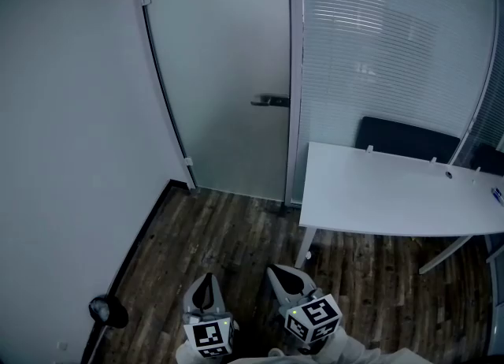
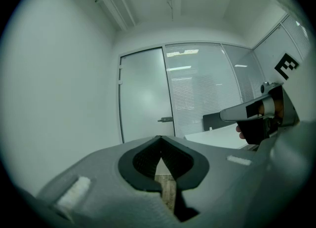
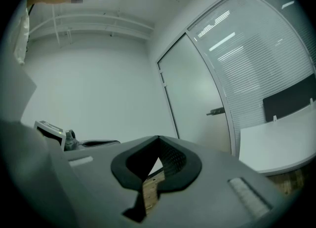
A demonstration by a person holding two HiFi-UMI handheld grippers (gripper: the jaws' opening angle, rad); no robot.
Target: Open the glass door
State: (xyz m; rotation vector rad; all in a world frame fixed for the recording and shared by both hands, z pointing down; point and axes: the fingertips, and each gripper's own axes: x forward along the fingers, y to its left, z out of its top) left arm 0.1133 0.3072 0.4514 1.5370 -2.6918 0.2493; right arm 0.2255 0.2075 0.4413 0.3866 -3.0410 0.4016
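Note:
The frosted glass door (image 1: 224, 63) stands closed ahead, with a dark lever handle (image 1: 270, 102) at its right edge. Both grippers are low at the bottom of the head view, well short of the door. My left gripper (image 1: 207, 278) is shut and holds nothing, and my right gripper (image 1: 274, 270) beside it is also shut and empty. In the left gripper view the door (image 2: 143, 98) and handle (image 2: 165, 120) lie straight beyond the closed jaw tips (image 2: 160, 138). In the right gripper view the door (image 3: 190, 94) and handle (image 3: 216, 111) sit to the right of the tips (image 3: 158, 138).
A white table (image 1: 378, 193) stands to the right of the door, with dark chairs (image 1: 405, 138) behind it against a blinded glass wall (image 1: 386, 47). A plain wall (image 1: 71, 134) runs along the left. A small black round object (image 1: 108, 310) sits by the skirting. Dark wood floor (image 1: 220, 236) leads to the door.

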